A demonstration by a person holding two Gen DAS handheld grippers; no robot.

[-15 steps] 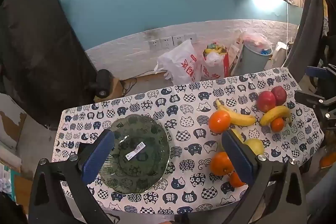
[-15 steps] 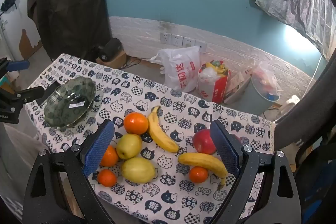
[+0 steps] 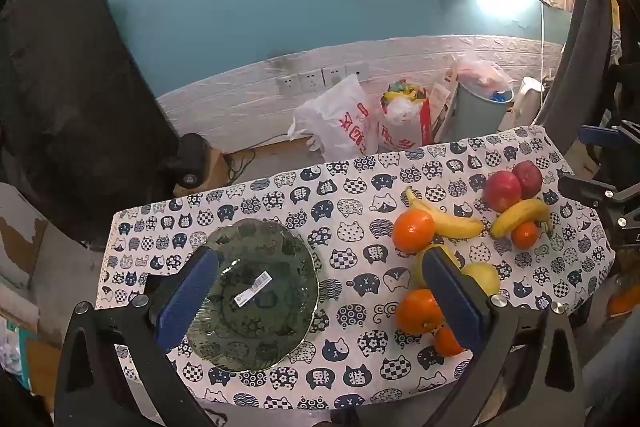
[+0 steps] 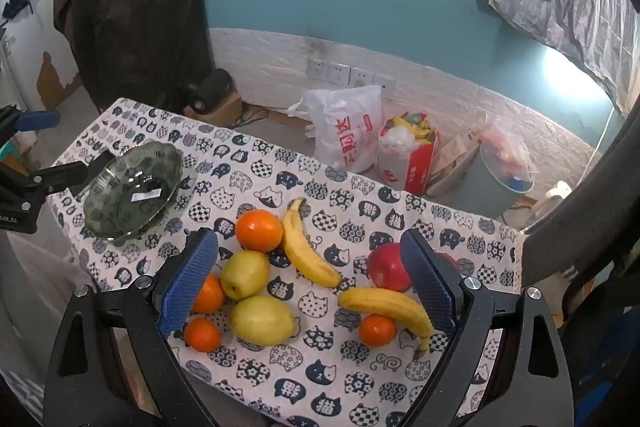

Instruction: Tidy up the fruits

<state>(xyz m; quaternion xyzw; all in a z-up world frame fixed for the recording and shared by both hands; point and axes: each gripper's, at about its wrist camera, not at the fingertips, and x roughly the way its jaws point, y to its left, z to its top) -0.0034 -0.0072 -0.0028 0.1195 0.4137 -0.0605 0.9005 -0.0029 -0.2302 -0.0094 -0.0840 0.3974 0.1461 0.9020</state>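
Observation:
A dark green glass plate (image 3: 280,343) (image 4: 105,223) with a white label rests on the left of a cat-print tablecloth (image 3: 360,187). Fruit lies on the right: several oranges (image 4: 258,230), two yellow-green pears (image 4: 262,319), two bananas (image 4: 306,253) and two red apples (image 4: 386,267). My left gripper (image 3: 320,301) hangs open above the plate's right edge, holding nothing. Over the fruit cluster my right gripper (image 4: 310,287) is open and empty too. In the left wrist view the fruit shows as oranges (image 3: 413,230), bananas (image 3: 452,221) and apples (image 3: 502,190).
Behind the table, plastic bags (image 4: 346,131) and a red box (image 4: 408,155) sit on the floor by a grey bin (image 4: 502,183) and a wall with sockets. A black cloth (image 3: 68,99) hangs at the left. The table's near edge lies just under both grippers.

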